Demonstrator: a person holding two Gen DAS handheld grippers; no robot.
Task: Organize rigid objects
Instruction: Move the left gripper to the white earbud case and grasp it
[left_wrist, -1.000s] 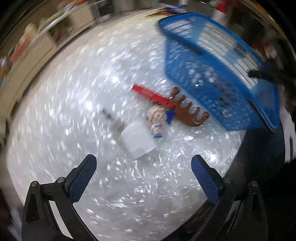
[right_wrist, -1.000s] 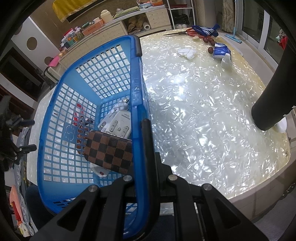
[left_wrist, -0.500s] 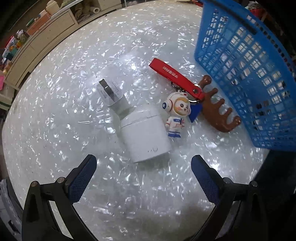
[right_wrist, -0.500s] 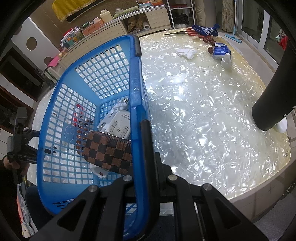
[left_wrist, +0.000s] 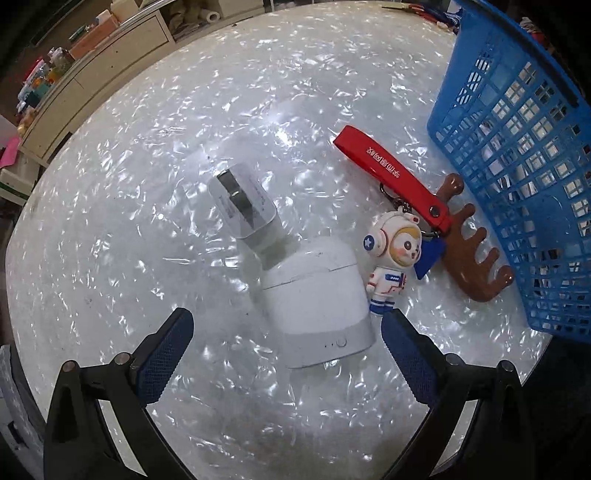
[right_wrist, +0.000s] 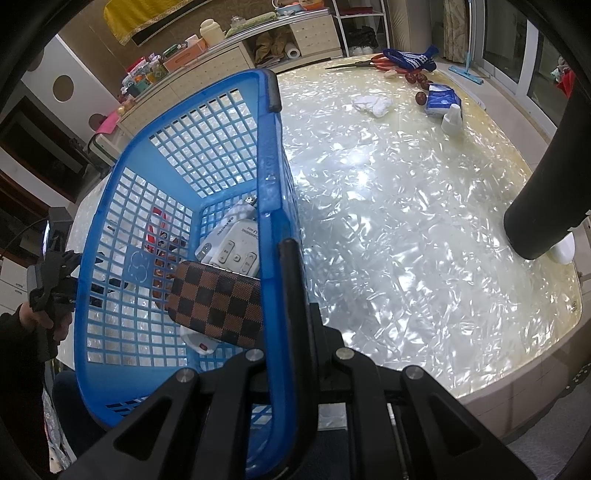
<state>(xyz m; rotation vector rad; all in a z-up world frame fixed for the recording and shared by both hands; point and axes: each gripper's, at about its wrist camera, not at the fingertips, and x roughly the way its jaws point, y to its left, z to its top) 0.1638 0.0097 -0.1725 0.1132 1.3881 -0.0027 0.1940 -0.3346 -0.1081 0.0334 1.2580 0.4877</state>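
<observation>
Left wrist: left tongs (left_wrist: 284, 336) spread around white case (left_wrist: 317, 306) | right tongs (right_wrist: 291, 295) clenched on basket (right_wrist: 273, 177) rim

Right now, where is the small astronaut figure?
In the left wrist view the astronaut figure lies on the table, right of the white case and left of the brown comb.
</observation>
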